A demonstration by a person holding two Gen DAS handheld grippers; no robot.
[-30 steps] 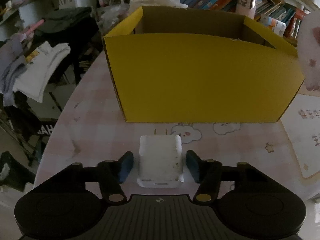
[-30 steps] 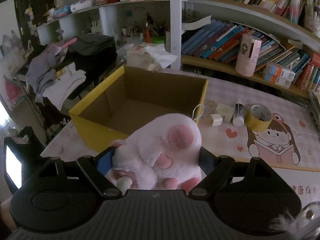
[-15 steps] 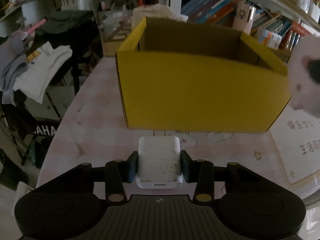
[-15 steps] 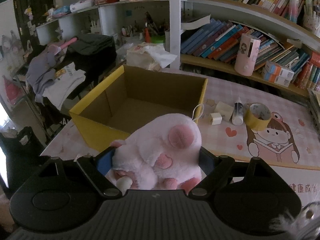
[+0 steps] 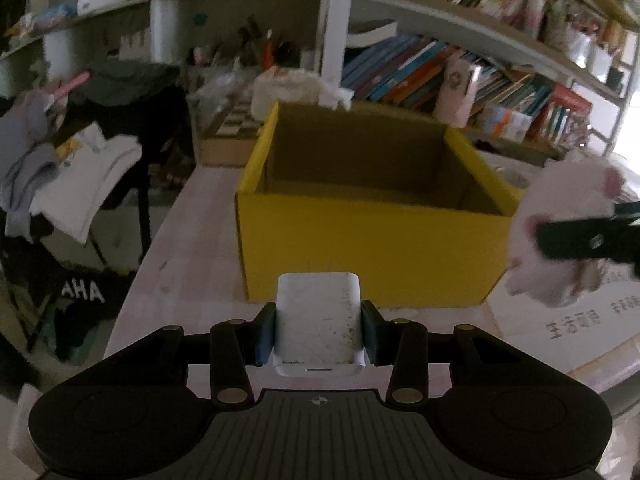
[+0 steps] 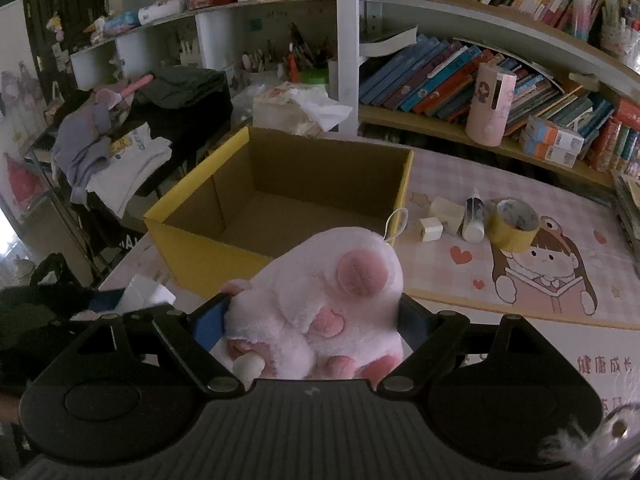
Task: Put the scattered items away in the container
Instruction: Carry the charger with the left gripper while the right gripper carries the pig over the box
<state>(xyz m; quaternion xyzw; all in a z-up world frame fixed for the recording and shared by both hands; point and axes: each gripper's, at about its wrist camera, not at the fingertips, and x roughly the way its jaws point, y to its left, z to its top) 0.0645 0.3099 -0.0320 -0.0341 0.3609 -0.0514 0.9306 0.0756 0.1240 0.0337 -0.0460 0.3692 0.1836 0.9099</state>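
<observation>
My left gripper is clamped on the white charger block, held clear of the table just short of the yellow box. My right gripper grips the pink plush near the box's front corner. Step: carry to drop. Next I need both over the rim, then release. Box looks empty.

The table has a pink checked cover. Ahead of the right gripper stands the yellow box; to its right lie a white cube, bottle and tape roll.
</observation>
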